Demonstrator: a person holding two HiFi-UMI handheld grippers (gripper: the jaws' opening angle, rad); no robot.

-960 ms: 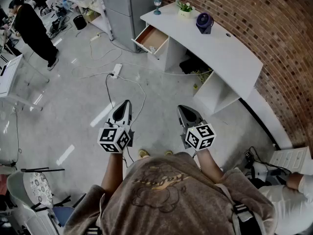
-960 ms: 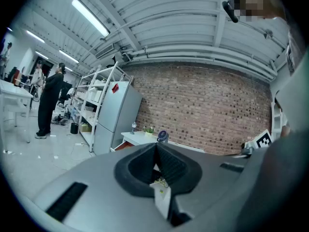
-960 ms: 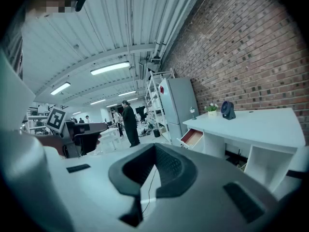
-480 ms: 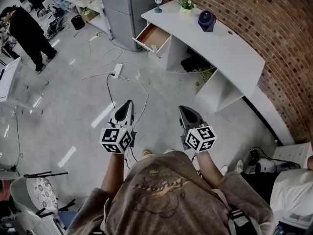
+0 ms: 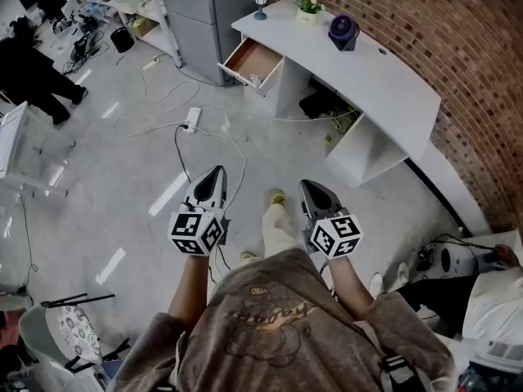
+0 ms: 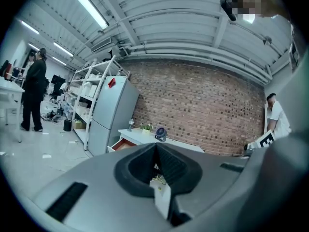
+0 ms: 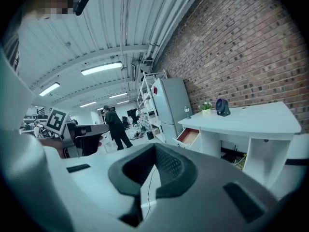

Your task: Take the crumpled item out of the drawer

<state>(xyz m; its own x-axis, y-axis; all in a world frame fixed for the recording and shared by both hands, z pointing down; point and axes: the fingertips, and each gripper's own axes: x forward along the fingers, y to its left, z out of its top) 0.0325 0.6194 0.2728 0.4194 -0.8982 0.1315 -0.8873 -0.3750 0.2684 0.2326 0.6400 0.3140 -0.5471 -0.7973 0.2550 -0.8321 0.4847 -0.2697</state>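
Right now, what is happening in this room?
A person holds a claw in each hand. The left claw and the right claw are both shut and empty, and they point toward a white desk. One foot is stepped forward. The desk's drawer stands open, but it is far off and its contents are unclear.

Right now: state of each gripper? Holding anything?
Left gripper: closed, nothing between the jaws.
Right gripper: closed, nothing between the jaws.
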